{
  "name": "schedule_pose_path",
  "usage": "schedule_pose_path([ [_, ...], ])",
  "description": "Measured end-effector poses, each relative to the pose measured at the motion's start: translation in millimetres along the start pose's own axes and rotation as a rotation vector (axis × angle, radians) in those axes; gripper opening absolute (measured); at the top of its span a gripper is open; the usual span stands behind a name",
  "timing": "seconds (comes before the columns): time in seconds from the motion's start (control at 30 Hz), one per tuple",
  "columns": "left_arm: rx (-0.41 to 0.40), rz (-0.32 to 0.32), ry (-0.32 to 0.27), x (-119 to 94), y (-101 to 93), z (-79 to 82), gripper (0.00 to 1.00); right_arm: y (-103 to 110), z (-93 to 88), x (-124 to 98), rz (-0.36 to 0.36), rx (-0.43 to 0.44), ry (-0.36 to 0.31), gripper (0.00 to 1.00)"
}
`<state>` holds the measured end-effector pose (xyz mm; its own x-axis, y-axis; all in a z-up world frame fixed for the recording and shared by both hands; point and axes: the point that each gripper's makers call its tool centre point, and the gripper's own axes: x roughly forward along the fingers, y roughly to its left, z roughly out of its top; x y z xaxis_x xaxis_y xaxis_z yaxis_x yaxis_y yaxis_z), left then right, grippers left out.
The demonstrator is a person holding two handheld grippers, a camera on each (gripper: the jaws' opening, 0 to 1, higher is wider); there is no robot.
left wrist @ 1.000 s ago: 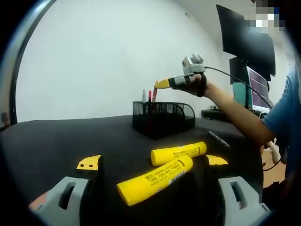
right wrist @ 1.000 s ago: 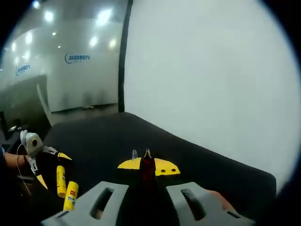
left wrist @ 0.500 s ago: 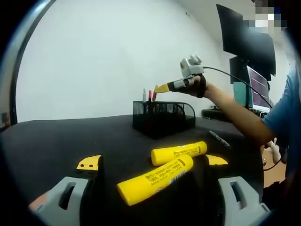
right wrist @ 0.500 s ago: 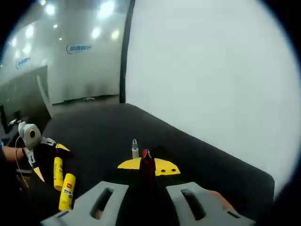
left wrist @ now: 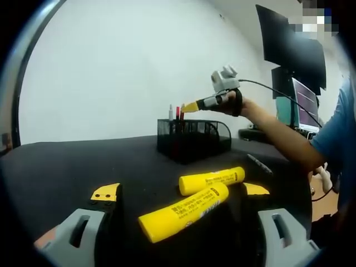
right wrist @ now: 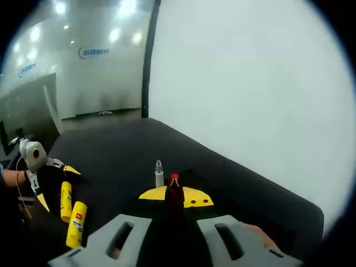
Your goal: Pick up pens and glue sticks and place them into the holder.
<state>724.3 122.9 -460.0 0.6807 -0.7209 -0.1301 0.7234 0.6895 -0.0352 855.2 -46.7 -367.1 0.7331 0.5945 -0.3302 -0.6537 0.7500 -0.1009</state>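
— Where do we have our left gripper [left wrist: 181, 192]?

— Low over the table, jaws spread wide apart, holding nothing.

— And our right gripper [right wrist: 173, 196]?

— Raised above the holder [left wrist: 193, 140] on an outstretched arm, jaws pressed together on a red-capped pen [right wrist: 174, 194], tips angled down toward the holder's top.

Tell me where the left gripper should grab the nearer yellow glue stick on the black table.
Grip the nearer glue stick at mid-barrel, coming down from above. It lies flat and slanted between the open left gripper tips, beside the second glue stick, so close across its bare round sides, away from that neighbour.
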Motion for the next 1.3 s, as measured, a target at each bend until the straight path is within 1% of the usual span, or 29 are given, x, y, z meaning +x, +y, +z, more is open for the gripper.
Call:
schedule_pose_path([
  [0.17,0.000,0.001,0.002,0,0.0,-0.4,0.83,2,0.2,-2,0.004,-0.039,0.008,0.09],
  [0.37,0.001,0.001,0.003,0,0.1,-0.6,0.83,0,2.2,-6,0.005,-0.040,-0.004,0.11],
  [0.47,0.001,0.001,0.003,0,0.1,-0.5,0.83,-3,3.3,-11,-0.002,-0.044,-0.007,0.11],
  [0.57,0.001,0.001,0.004,0,0.0,-0.6,0.83,-6,7.6,-18,-0.014,-0.045,-0.023,0.12],
  [0.63,0.001,0.000,0.002,0,0.0,-0.4,0.83,-11,14.7,-25,-0.037,-0.056,-0.050,0.13],
  [0.67,0.000,0.000,0.001,0,-0.1,-0.1,0.83,-16,22.4,-30,-0.067,-0.067,-0.081,0.14],
  [0.7,0.000,0.000,0.000,0,-0.2,0.1,0.83,-18,29.5,-35,-0.082,-0.058,-0.108,0.14],
  [0.73,-0.001,-0.001,-0.002,0,-0.4,0.3,0.83,-17,35.5,-40,-0.082,-0.055,-0.126,0.14],
  [0.77,-0.002,-0.002,-0.003,0,-0.6,0.5,0.83,-15,44.7,-47,-0.077,-0.055,-0.159,0.15],
  [0.87,-0.001,-0.002,-0.002,0,-0.7,0.3,0.83,-6,57.1,-60,-0.059,-0.068,-0.193,0.17],
  [0.93,0.000,-0.002,0.000,0,-0.5,-0.1,0.83,0,62.0,-64,-0.046,-0.090,-0.203,0.19],
  [1.0,0.000,-0.002,-0.001,0,-0.6,0.1,0.83,2,66.1,-65,-0.037,-0.109,-0.202,0.20],
  [1.1,0.000,-0.001,-0.002,0,-0.7,0.2,0.83,6,71.3,-63,-0.025,-0.139,-0.199,0.21],
  [1.3,-0.002,0.001,-0.007,0,-0.1,1.2,0.83,13,78.7,-59,-0.022,-0.207,-0.192,0.23],
])
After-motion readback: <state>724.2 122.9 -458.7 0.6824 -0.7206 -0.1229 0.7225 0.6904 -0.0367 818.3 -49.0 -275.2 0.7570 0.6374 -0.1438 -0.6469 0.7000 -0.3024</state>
